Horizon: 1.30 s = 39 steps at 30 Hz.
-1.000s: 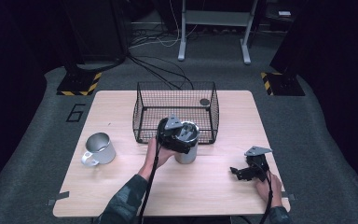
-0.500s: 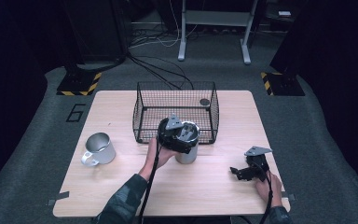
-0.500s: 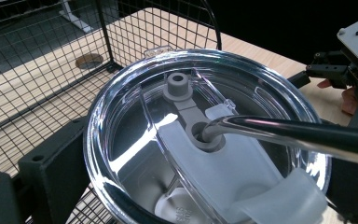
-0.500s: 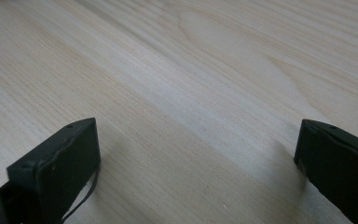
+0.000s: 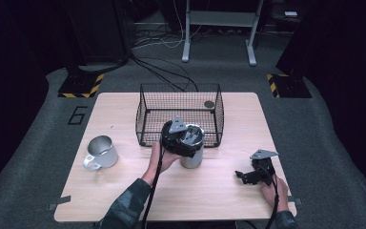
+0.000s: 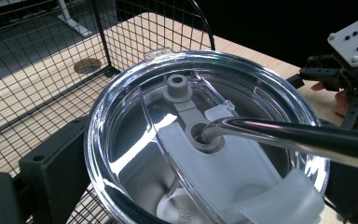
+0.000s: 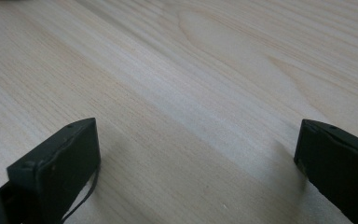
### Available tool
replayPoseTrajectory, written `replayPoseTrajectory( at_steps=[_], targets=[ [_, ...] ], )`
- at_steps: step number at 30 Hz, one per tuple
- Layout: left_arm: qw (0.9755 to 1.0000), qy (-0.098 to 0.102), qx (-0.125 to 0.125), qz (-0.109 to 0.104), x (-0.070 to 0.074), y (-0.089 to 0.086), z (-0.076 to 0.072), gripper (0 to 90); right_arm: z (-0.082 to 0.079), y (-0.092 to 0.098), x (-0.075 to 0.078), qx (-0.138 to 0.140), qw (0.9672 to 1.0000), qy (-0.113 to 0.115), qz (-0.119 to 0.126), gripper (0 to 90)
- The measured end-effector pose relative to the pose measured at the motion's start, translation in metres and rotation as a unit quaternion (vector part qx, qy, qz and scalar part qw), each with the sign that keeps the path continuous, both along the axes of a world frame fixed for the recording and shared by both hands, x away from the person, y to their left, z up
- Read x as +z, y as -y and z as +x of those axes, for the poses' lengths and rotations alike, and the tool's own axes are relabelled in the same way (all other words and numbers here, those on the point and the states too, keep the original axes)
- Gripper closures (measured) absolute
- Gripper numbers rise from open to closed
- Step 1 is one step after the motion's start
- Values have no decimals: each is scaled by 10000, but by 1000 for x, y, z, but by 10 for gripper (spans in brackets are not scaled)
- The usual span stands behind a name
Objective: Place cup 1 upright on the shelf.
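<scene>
Gripping the steel tumbler (image 5: 192,155) near its top, the left hand-held gripper (image 5: 180,139) has its jaws on either side of the clear lid (image 6: 205,140), pinching the cup just below the rim; a metal straw (image 6: 303,140) runs out through the lid's grey stopper hole and across the left gripper view. The tumbler stands upright on the bench (image 5: 124,191), just in front of the wire basket (image 5: 145,112) and almost touching its near wall. Holding it high up at the rim looks chosen to keep the cup level and steady, probably so it can be lifted over the basket's wall without tipping. The right hand-held gripper (image 5: 244,175) rests low on the bench well to the right of the tumbler, its jaws spread wide over bare wood with nothing between them; it seems parked out of the way, leaving the left hand room to work. Inside the basket a small dark round disc (image 5: 209,104) lies at the far right corner, so the near part is free. A metal mug (image 5: 101,151) with a handle stands apart on the left side of the bench, untouched.
</scene>
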State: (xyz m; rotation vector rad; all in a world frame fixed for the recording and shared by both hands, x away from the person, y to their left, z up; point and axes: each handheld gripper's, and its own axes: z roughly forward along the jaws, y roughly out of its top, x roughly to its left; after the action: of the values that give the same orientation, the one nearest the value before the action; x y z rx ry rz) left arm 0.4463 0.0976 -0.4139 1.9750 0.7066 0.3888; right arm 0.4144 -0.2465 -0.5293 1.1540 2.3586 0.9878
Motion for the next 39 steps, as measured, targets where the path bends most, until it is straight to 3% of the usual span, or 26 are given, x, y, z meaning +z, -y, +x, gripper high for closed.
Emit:
replayPoseTrajectory(
  at_steps=[13,39],
  targets=[
    [10000,30,-6,-37,11,-8,-5,39,0,0,0,-16,10000,13,-8,0],
    [9996,270,-40,-97,53,-14,-8,39,0,0,0,-17,10000,13,-8,0]
  ],
)
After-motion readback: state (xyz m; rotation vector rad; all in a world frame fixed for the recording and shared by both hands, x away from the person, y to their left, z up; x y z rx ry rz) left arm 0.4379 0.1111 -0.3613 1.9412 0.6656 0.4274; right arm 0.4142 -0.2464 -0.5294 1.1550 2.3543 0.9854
